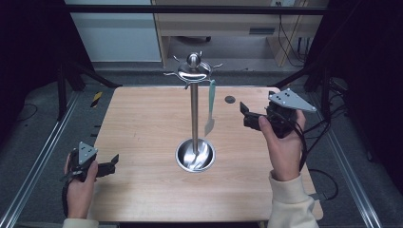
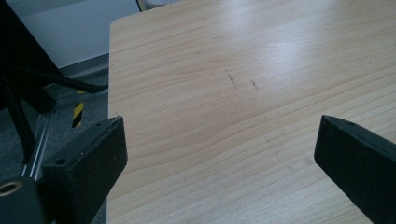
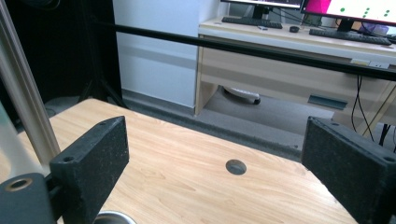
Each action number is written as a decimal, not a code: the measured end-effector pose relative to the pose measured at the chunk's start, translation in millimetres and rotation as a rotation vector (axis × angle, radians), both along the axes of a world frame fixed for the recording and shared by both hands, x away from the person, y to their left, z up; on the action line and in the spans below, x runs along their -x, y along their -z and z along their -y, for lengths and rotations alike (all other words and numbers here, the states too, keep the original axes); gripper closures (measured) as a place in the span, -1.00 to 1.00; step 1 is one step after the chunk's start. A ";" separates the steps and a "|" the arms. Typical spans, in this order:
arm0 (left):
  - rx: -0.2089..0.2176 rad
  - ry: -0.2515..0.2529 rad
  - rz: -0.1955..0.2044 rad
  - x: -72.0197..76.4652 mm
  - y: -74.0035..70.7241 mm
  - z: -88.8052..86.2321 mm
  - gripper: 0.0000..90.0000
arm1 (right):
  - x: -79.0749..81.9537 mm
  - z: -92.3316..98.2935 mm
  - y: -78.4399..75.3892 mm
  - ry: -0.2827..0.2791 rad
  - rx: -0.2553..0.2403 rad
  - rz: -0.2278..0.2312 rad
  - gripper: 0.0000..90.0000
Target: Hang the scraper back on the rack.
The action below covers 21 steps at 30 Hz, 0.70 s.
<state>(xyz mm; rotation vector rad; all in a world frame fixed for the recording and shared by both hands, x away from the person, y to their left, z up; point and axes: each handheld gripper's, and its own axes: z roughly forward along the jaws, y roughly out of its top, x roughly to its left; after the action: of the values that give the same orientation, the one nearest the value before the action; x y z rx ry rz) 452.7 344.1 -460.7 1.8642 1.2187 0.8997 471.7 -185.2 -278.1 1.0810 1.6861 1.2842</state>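
Spatula (image 1: 209,110): hanging from a hook of the rack (image 1: 194,111), blade down, just right of the pole, above the right rim of the base bowl (image 1: 195,155); apart from both grippers.

Right gripper (image 1: 245,115): held up off the table (image 1: 142,123) in the right hand (image 1: 280,142), right of the rack, jaws pointing left toward the spatula. Jaws wide apart, nothing between them. Well short of the blade, a clear gap of air in between. In the right gripper view (image 3: 215,154), jaws parted wide over bare wood and a small dark hole (image 3: 236,166) in the tabletop; pole (image 3: 25,102) rising steeply at the left edge, rim of the bowl (image 3: 112,217) peeking in at the bottom. Beyond the table's far edge, a black bar (image 3: 261,49), a desk (image 3: 299,60) with keyboards and monitors.

Left gripper (image 1: 113,161): low at the near left corner of the table, in the left hand (image 1: 81,183), jaws pointing right toward the bowl but well apart from it. Jaws wide here too, empty. In the left gripper view (image 2: 219,154), bare wood grain between the jaws, table's left edge and a strip of yellow-black tape (image 2: 77,114) on the floor beyond.

Rack standing mid-table, upright, ball knob on top, curled hooks around the crown. Same dark hole (image 1: 230,99) in the tabletop, right of the spatula, toward the far edge.
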 end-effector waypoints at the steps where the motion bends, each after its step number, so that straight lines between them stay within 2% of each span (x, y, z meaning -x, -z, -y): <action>1: 0.000 -0.001 0.000 0.0 0.0 0.0 -0.95 | -0.1 0.3 1.4 0.000 0.003 -0.004 -0.82; 5: -0.009 0.002 0.000 -0.2 -0.1 1.0 -0.95 | -0.5 1.3 8.5 -0.009 -0.008 -0.020 -0.82; 15: -0.010 0.003 -0.001 -0.7 0.3 1.3 -0.95 | -2.6 1.2 37.4 0.025 0.005 -0.048 -0.79; 21: -0.015 0.012 -0.005 -1.0 0.8 3.7 -0.95 | -3.6 -2.2 57.0 0.027 0.018 -0.088 -0.79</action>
<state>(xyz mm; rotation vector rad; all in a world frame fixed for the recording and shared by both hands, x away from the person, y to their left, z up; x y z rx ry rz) 453.7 340.4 -461.5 1.8848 1.2056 0.9008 475.3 -183.0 -335.0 1.1611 1.7388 1.2179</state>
